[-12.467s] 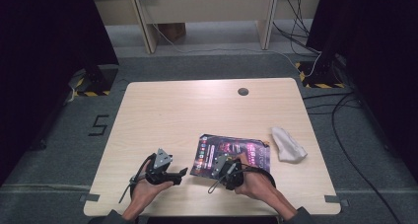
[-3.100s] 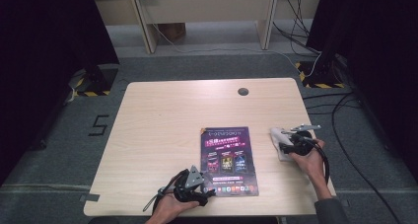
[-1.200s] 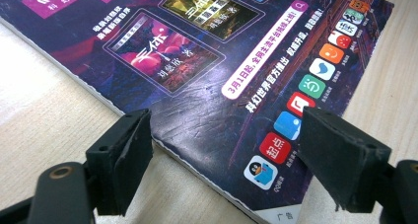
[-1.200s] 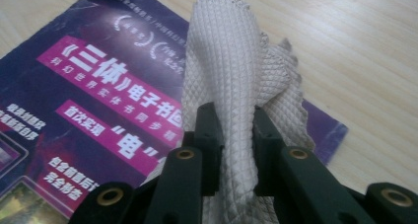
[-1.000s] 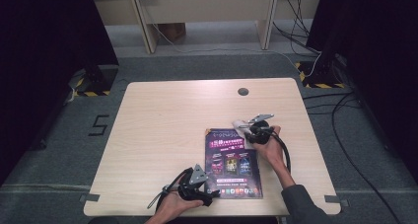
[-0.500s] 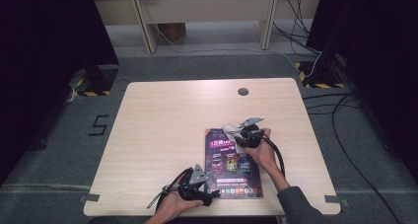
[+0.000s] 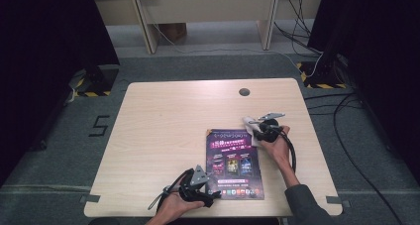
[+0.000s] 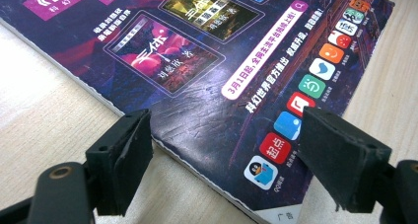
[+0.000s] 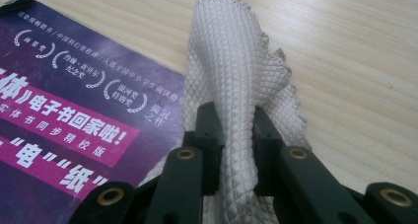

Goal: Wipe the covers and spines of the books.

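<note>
A dark purple magazine lies flat on the wooden table, near the front right. My left gripper sits at its near left corner. In the left gripper view this gripper is open: one jaw stands off the cover's edge, the other over the row of app icons on the magazine. My right gripper is at the magazine's far right corner, shut on a white waffle-weave cloth. In the right gripper view the cloth rises bunched from between the shut jaws of the right gripper, beside the magazine.
A small dark round grommet sits in the table near its far edge. Black cables trail over the floor to the right. Wooden desk legs stand beyond the table.
The right gripper carried the cloth left and nearer onto the magazine's top corner, then back right to the cover's edge. The left gripper stayed put.
</note>
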The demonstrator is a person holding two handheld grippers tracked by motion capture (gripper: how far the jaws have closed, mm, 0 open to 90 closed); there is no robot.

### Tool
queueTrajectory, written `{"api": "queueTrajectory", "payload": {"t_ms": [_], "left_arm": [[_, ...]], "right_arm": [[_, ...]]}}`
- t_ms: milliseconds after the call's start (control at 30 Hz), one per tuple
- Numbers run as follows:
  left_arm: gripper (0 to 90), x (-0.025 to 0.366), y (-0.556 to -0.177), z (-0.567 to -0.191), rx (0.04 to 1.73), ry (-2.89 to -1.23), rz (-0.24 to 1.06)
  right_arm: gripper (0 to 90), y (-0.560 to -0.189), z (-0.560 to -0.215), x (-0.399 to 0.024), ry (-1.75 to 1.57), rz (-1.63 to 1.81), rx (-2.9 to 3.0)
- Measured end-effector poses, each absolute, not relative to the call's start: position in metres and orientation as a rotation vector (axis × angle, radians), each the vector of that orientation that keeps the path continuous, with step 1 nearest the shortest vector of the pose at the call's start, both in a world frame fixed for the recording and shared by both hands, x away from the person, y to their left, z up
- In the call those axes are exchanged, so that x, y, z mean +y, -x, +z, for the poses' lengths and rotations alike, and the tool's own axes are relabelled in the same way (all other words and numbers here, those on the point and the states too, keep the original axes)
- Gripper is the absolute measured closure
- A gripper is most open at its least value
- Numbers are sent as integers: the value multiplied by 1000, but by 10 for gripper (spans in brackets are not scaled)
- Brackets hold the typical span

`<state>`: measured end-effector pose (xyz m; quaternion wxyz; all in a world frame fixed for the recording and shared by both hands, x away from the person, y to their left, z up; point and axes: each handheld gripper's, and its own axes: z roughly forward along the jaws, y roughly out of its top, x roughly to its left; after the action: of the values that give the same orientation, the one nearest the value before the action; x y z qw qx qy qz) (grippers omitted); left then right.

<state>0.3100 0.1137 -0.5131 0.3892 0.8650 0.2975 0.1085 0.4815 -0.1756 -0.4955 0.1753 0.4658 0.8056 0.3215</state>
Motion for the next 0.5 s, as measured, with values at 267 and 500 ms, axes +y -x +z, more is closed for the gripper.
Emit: {"api": "queueTrajectory", "payload": {"t_ms": [267, 500], "left_arm": [[200, 114, -310, -513, 759, -2197, 275], [200, 114, -310, -513, 756, -2199, 275]], "right_arm": [[789, -476, -495, -154, -1219, 898, 2363], [785, -480, -496, -167, -1285, 881, 2278]]}}
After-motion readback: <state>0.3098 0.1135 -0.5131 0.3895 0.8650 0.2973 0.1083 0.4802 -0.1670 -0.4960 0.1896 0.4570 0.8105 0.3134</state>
